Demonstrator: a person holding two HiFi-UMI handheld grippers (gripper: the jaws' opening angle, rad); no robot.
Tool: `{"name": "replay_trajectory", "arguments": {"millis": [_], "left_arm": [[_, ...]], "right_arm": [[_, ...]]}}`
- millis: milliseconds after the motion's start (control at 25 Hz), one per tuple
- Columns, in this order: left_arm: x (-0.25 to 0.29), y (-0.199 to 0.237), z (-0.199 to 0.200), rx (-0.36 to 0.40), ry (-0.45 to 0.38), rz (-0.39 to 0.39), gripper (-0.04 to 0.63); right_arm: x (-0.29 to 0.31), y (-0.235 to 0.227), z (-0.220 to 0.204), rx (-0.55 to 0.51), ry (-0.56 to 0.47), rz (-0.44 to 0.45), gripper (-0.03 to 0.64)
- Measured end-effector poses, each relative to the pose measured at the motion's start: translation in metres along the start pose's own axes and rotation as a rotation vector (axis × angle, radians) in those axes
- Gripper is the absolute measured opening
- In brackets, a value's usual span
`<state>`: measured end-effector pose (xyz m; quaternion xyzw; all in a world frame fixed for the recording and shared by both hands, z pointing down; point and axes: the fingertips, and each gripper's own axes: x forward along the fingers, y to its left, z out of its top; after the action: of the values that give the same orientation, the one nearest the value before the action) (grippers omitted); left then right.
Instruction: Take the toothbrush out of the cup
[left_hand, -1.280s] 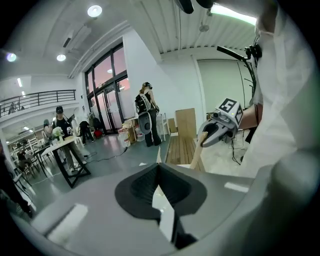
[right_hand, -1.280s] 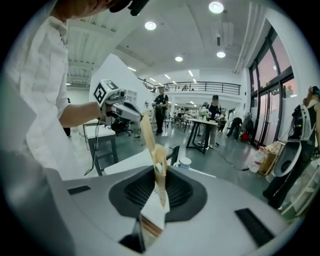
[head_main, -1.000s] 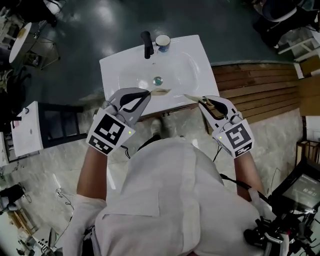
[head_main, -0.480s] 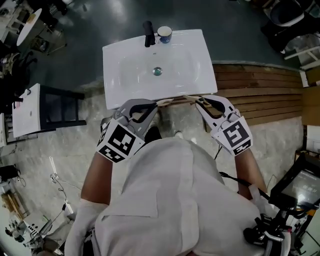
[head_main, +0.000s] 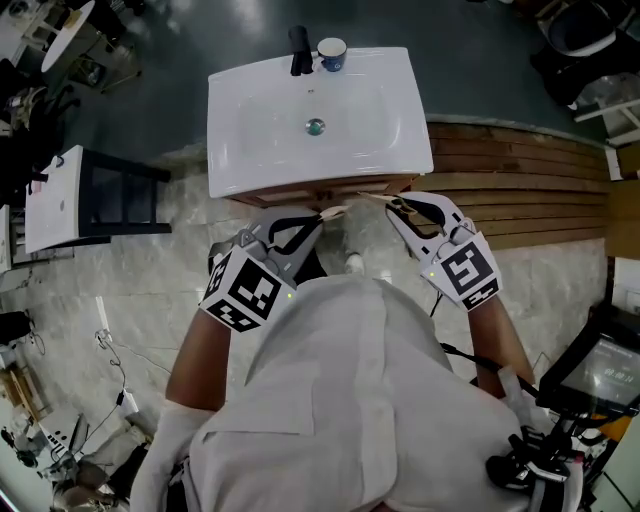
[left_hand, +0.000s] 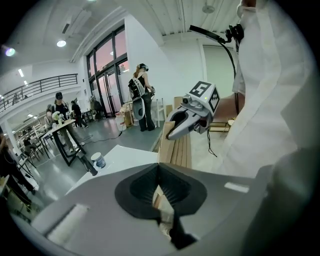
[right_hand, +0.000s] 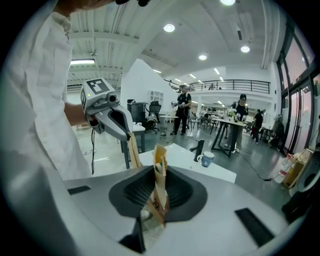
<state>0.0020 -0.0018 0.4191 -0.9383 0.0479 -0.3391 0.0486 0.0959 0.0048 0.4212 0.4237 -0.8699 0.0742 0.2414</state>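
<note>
A person in a white shirt (head_main: 330, 400) holds both forearms bent, with the two grippers close to the chest. Their tips angle down and toward each other, near but apart.

In the head view the left gripper (head_main: 316, 218) and right gripper (head_main: 392, 205) sit over pale marbled floor (head_main: 130, 290), just before the near edge of a white rectangular sink (head_main: 250, 150). Each carries a cube with black and white square markers, which have no readable letters.

Only the right gripper view shows the grip clearly. Its jaws clamp an upright tan paper packet (right_hand: 159, 190) with something pale and greenish at the top. The dark print low on the packet is too blurred to read. The same view shows the left gripper from the side, clenched on a thin tan paper strip (right_hand: 132, 150) that hangs from its tip. The left gripper view confirms those jaws are pressed together, and it shows the right gripper side-on.

Farther off, a white cup with blue print (head_main: 331, 53) stands on the sink's far edge, just beside a black faucet (head_main: 298, 50). The print cannot be read, and no view shows whether a toothbrush is in the cup. Brown wooden slats (head_main: 520, 190) lie right of the sink. The gripper views add a bright hall with people standing at tables.
</note>
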Motion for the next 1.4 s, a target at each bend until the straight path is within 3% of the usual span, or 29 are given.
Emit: {"name": "replay_trajectory", "arguments": {"millis": [440, 1400], "left_arm": [[0.01, -0.038, 0.024, 0.038, -0.006, -0.035, 0.006], [0.014, -0.044, 0.021, 0.031, -0.001, -0.055, 0.006]], "right_arm": [[-0.035, 0.014, -0.013, 0.001, 0.001, 0.001, 0.051], [-0.034, 0.018, -0.015, -0.011, 0.011, 0.007, 0.051]]}}
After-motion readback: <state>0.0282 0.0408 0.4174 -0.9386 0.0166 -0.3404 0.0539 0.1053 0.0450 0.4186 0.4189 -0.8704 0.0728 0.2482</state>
